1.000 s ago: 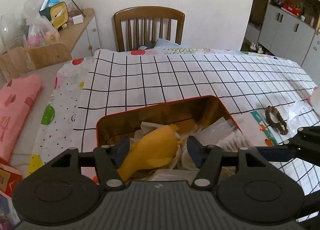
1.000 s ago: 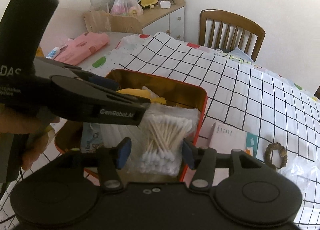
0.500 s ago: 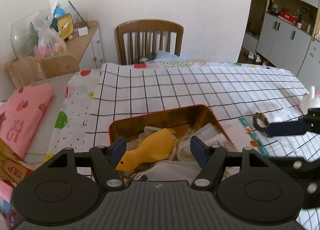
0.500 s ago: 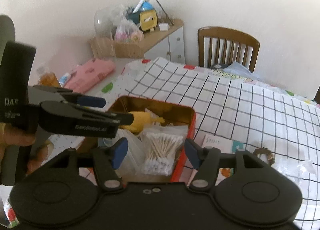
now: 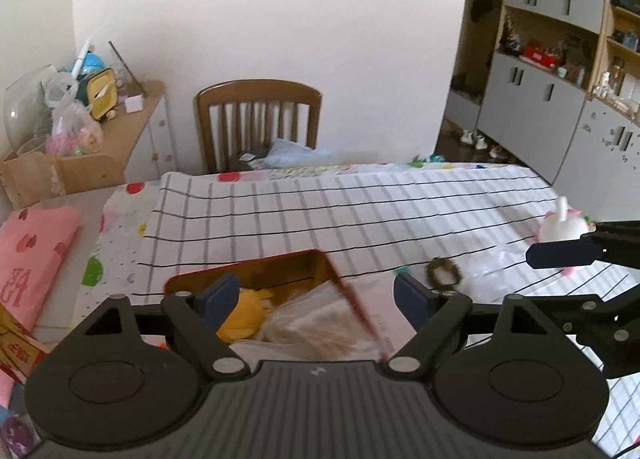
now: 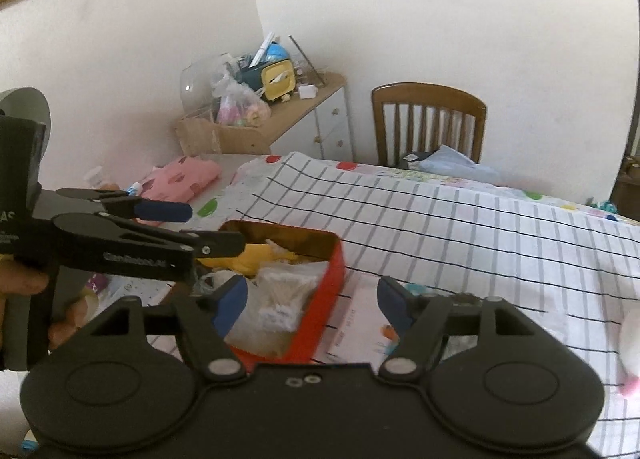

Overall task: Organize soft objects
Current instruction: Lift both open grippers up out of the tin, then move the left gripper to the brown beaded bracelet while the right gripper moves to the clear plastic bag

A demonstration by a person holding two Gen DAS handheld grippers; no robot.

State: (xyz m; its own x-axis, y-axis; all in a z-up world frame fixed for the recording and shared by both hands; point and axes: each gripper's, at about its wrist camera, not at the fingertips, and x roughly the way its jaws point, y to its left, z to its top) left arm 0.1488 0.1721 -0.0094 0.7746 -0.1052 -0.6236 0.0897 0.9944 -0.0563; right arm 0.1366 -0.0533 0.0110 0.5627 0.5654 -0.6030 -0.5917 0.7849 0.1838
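Observation:
An open red tin (image 5: 256, 264) sits on the checked tablecloth (image 5: 360, 211). It holds a yellow soft toy (image 5: 244, 313) and a bag of cotton swabs (image 6: 282, 293). My left gripper (image 5: 316, 295) hovers above and short of the tin, jaws opening, with nothing pressed between the pads. My right gripper (image 6: 312, 299) hangs likewise over the tin's red wall (image 6: 330, 299), jaws opening and empty. In the right wrist view the left gripper (image 6: 200, 227) shows at the left, held by a hand (image 6: 24, 287). A white plush toy (image 5: 560, 225) lies far right on the cloth.
A brown ring (image 5: 443, 274) and a printed booklet (image 6: 360, 323) lie right of the tin. A wooden chair (image 5: 258, 119) stands behind the table, a cluttered side cabinet (image 5: 120, 127) at back left. A pink folded cloth (image 5: 32, 251) lies at the left edge.
Both grippers have risen and drawn back from the tin while their jaws widened. The yellow toy and the swab bag stay in the tin.

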